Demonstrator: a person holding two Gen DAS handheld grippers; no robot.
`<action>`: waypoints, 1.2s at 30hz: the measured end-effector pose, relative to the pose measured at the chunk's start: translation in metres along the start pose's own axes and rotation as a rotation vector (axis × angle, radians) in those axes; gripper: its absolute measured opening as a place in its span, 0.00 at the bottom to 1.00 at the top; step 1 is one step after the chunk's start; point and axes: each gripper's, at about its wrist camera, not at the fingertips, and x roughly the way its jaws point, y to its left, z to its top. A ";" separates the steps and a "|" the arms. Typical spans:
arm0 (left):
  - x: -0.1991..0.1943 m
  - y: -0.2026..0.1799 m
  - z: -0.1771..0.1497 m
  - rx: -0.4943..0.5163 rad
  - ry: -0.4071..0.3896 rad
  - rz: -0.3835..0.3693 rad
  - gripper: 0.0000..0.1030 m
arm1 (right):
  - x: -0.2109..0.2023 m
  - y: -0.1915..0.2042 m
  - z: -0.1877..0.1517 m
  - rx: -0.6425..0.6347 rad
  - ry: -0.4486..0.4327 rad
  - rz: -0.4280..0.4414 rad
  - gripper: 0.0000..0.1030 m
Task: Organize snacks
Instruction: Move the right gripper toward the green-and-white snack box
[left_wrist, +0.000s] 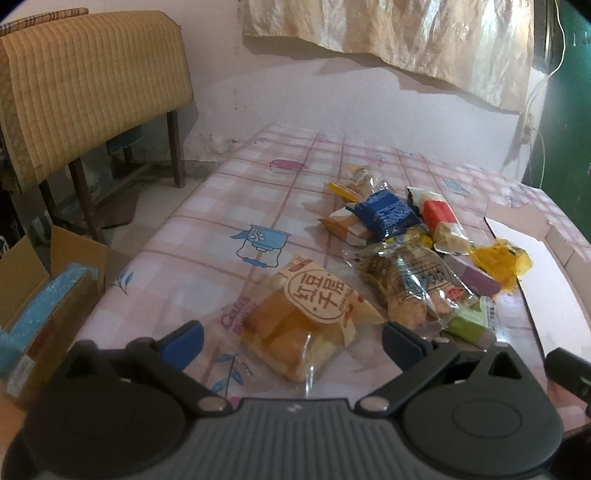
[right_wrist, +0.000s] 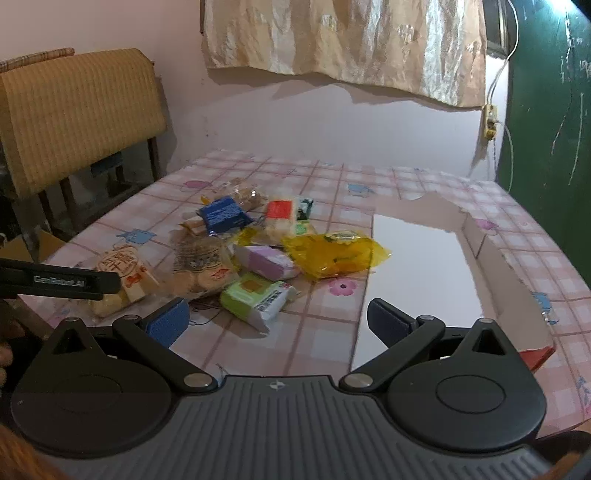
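Observation:
A pile of snack packets lies on the pink checked tablecloth (left_wrist: 229, 206). A bread packet with a round label (left_wrist: 306, 325) lies between the fingers of my open left gripper (left_wrist: 291, 343), and the pads are apart from it. Behind it lie a clear cracker pack (left_wrist: 406, 284), a blue packet (left_wrist: 386, 212), a red and white packet (left_wrist: 439, 218), a yellow packet (right_wrist: 332, 254) and a purple packet (right_wrist: 266, 260). My right gripper (right_wrist: 277, 321) stands open and empty just short of a green packet (right_wrist: 255, 295). A shallow white cardboard box (right_wrist: 417, 258) lies to its right.
A chair with a woven tan cover (left_wrist: 92, 85) stands left of the table. An open cardboard carton (left_wrist: 37, 295) sits on the floor by the table's left edge. A green door (right_wrist: 546, 92) and a hanging cable are at the far right.

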 end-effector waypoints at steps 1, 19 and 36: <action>0.000 0.000 0.000 0.001 0.000 0.000 0.99 | 0.002 0.001 0.000 0.001 0.011 0.002 1.00; 0.008 0.001 0.000 0.057 0.002 0.007 0.99 | 0.008 0.001 -0.001 0.043 0.050 0.003 1.00; 0.025 0.002 0.004 0.087 0.007 0.008 0.99 | 0.017 0.005 0.000 0.061 0.067 -0.006 1.00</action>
